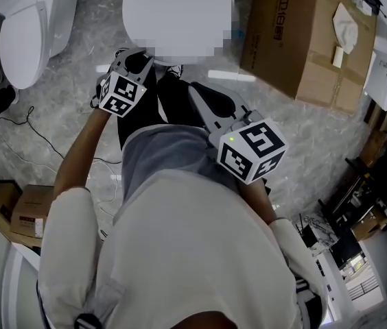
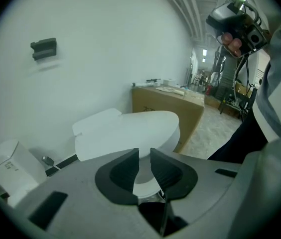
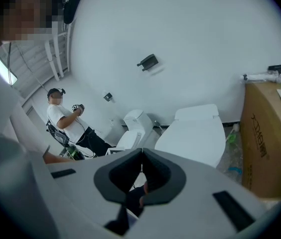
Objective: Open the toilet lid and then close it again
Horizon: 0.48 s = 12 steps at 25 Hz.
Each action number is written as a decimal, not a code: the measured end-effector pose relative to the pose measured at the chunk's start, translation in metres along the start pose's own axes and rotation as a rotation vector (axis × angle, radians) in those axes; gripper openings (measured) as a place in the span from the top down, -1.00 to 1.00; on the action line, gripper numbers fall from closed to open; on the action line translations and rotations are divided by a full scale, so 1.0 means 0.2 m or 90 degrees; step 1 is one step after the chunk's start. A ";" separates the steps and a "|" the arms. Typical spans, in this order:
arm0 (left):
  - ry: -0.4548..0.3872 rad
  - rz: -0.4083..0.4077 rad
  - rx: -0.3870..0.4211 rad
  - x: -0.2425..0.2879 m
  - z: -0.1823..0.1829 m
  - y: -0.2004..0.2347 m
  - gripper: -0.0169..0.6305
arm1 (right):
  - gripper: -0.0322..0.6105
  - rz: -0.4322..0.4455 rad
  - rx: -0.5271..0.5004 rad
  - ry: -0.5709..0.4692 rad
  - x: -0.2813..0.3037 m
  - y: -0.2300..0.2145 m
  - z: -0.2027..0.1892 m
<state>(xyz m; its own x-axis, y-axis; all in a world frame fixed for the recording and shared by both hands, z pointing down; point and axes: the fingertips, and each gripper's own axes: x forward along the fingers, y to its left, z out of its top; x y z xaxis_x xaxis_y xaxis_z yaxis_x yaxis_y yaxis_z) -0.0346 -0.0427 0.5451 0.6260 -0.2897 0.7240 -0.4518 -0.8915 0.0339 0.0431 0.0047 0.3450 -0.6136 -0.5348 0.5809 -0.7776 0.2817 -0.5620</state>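
The toilet lid [image 1: 178, 12] lay shut, flat over the bowl. The toilet stood on the pale stone-patterned floor [image 1: 77, 108], its back to the white wall and its rounded front toward the person. Nothing rested on the lid, and its front lip was free to be caught from below, so the opening step looked not yet begun.

The left gripper [image 2: 144, 159] hung just short of that front lip and pointed down at it. Its jaws stood a narrow slot apart with only the white of the bowl showing beyond the gap, so it pinched nothing. That slim spread probably suited slipping over the thin edge of the lid.

The right gripper [image 3: 141, 156] sat back by the person's waist, well apart from the toilet. Its jaws were pressed together at the tips and empty, apparently kept clear because one tool was enough for the lift.

A large cardboard box [image 1: 310, 40] stood near the toilet's right, and a second toilet [image 1: 25, 26] stood on the left along the same wall. Another person [image 3: 63, 116] stood beyond it.
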 end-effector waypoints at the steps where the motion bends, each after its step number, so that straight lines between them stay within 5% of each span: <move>1: 0.006 -0.005 -0.001 0.01 -0.03 -0.01 0.77 | 0.87 -0.002 0.003 0.002 0.00 -0.01 -0.01; 12: 0.091 -0.052 -0.020 0.22 -0.40 -0.13 0.77 | 0.87 -0.009 0.036 0.043 0.07 -0.04 -0.12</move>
<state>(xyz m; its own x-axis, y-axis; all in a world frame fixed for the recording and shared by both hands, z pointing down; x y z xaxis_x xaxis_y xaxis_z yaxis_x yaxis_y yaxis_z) -0.0467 -0.0052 0.6311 0.5656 -0.1615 0.8087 -0.4235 -0.8983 0.1168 0.0382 0.0143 0.3714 -0.6114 -0.4835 0.6265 -0.7789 0.2279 -0.5843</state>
